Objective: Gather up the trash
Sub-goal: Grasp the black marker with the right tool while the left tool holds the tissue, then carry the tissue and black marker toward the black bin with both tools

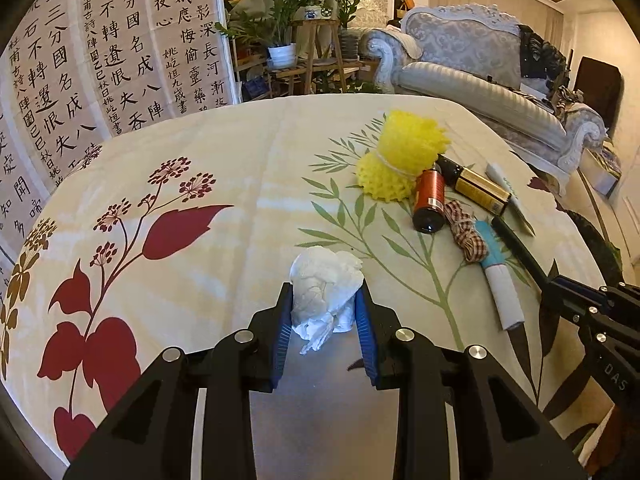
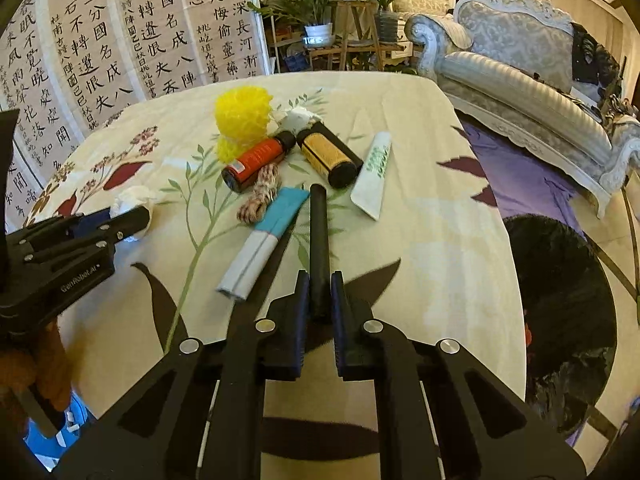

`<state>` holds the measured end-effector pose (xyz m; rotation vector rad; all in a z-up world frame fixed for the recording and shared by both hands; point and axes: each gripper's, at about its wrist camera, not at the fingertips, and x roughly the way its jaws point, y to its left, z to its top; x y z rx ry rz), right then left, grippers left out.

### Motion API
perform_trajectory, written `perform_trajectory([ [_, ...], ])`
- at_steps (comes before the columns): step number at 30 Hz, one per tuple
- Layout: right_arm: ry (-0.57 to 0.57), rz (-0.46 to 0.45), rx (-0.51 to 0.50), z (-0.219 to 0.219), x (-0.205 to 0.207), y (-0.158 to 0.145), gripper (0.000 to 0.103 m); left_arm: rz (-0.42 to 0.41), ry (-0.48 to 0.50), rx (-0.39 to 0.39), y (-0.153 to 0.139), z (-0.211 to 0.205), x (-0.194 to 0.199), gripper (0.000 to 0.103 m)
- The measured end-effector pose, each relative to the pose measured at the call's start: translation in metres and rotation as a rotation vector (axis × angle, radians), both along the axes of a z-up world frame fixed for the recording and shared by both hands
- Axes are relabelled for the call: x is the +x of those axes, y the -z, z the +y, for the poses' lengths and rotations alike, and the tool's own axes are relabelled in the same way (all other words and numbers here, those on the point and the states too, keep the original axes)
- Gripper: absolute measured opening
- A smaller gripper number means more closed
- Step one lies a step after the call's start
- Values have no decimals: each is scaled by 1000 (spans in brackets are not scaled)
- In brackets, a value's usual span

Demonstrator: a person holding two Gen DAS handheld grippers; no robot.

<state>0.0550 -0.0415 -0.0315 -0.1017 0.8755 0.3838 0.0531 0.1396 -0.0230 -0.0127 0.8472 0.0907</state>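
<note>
1. Left tool (image 1: 323,308): jaws clamped on a crumpled white tissue wad (image 1: 325,292), squeezed between the blue pads. Wad is creased and lumpy, with a loose tail hanging below the pads.
2. In the right wrist view the wad sits at the left side of the counter (image 2: 460,248), poking out of the left tool; whether it touches the floral cloth, cannot tell.
3. Right tool (image 2: 320,300): jaws closed on a slim black stick (image 2: 319,236), matte and straight, pointing away over the counter.
4. Clutter ahead of the stick: yellow foam net (image 2: 240,118), red bottle (image 2: 256,158), yellow-label bottle (image 2: 326,154), plaid string bundle (image 2: 260,192), blue-and-white pack (image 2: 260,244), white-green tube (image 2: 374,172).
5. A second white scrap (image 2: 298,118) lies just behind the bottles, beside the net.
</note>
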Motion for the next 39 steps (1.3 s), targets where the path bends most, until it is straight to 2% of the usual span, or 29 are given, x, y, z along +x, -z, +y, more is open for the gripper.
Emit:
perform_trajectory([
  [2, 6, 3, -8, -1, 0, 3, 13, 0, -1, -1, 0, 0, 0, 31],
  [5, 10, -2, -7, 0, 2, 3, 24, -1, -5, 0, 1, -1, -1, 31],
  [7, 10, -7, -10, 3, 5, 4, 24, -1, -8, 1, 1, -1, -2, 31],
  [11, 2, -11, -17, 7, 11, 4, 24, 1, -11, -1, 2, 0, -3, 31],
  [14, -4, -15, -26, 10, 13, 5, 14, 0, -11, 0, 2, -1, -3, 31],
  [24, 9, -22, 7, -3, -2, -2, 14, -9, 17, -8, -2, -12, -7, 31],
  [31, 57, -69, 30, -29, -15, -19, 14, -41, 82, -21, -13, -43, -14, 31],
  [39, 198, -110, 37, -85, -22, -29, 14, -75, 198, -28, -24, -98, -14, 31],
])
